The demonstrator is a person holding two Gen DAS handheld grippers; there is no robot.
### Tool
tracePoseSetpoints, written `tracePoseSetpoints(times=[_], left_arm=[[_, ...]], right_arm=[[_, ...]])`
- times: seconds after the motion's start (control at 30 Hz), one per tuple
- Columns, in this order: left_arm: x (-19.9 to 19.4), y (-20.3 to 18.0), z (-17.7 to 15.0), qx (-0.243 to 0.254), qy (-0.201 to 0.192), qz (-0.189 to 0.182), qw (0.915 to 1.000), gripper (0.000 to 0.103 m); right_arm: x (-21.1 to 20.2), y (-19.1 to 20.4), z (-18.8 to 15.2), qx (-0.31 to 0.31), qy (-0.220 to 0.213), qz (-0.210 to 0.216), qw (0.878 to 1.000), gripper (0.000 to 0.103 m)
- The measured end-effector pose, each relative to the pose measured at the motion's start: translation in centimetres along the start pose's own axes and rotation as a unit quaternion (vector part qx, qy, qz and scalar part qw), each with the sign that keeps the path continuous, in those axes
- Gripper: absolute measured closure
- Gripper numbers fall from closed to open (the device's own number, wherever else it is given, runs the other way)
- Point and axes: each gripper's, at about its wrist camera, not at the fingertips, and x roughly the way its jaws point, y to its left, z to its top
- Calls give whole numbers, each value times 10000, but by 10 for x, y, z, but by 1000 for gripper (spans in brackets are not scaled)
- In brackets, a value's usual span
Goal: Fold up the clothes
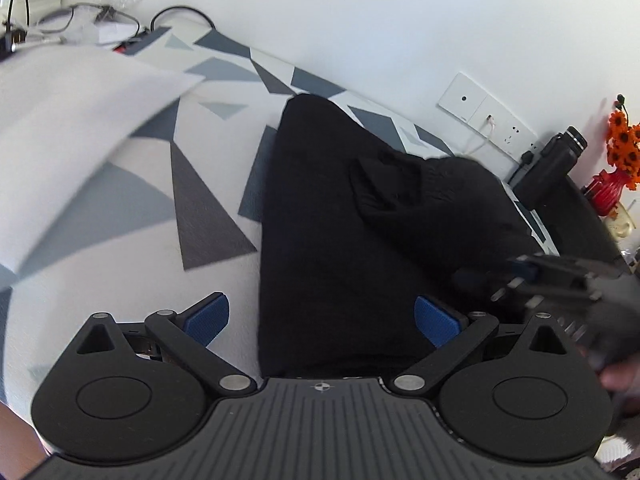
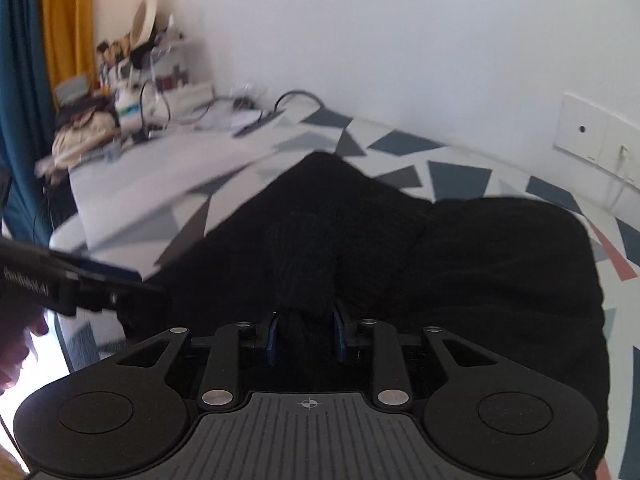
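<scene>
The black knit sweater [image 1: 340, 240] lies spread on the patterned worktop [image 1: 120, 264], its long axis running away toward the wall. The right gripper [image 2: 306, 334] is clamped on a bunched fold at the near edge. The left gripper [image 1: 322, 316] hovers spread wide just over the near hem, beside it.

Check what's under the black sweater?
The black sweater lies on a sheet printed with grey and blue triangles, which shows all around it. What sits beneath its middle is covered. The right gripper pinches a fold of it.
</scene>
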Motion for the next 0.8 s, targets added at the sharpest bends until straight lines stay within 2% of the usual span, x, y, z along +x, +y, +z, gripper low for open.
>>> tracePoseSetpoints(times=[0.03, 0.07, 0.1, 0.2, 0.37, 0.5, 0.67, 0.73, 0.8], left_arm=[[0, 1, -1, -23, 26, -46, 10000, 2], [0, 3, -1, -34, 36, -75, 10000, 2], [-1, 4, -1, -39, 40, -98, 9999, 2], [-1, 9, 4, 1, 28, -90, 10000, 2], [4, 19, 13, 80, 79, -85, 9999, 2], [8, 18, 13, 392, 155, -92, 9991, 2], [15, 12, 18, 792, 214, 184, 9965, 1], [17, 15, 23, 790, 212, 338, 9961, 1], [21, 18, 28, 850, 230, 494, 9949, 0]], right_arm=[[2, 8, -4, -88, 88, 30, 9999, 67], [4, 16, -9, -176, 175, 59, 9997, 49], [6, 24, -13, -265, 263, 89, 9993, 38], [-4, 29, -11, -190, 268, 56, 9994, 35], [-23, -19, 13, 950, 138, -173, 9952, 34], [-15, -50, 23, 1744, 261, -643, 9822, 34], [0, -69, 22, 2273, 790, -1374, 9608, 34], [7, -70, 18, 2223, 1005, -1695, 9549, 30], [14, -68, 13, 2126, 1181, -2013, 9488, 11]])
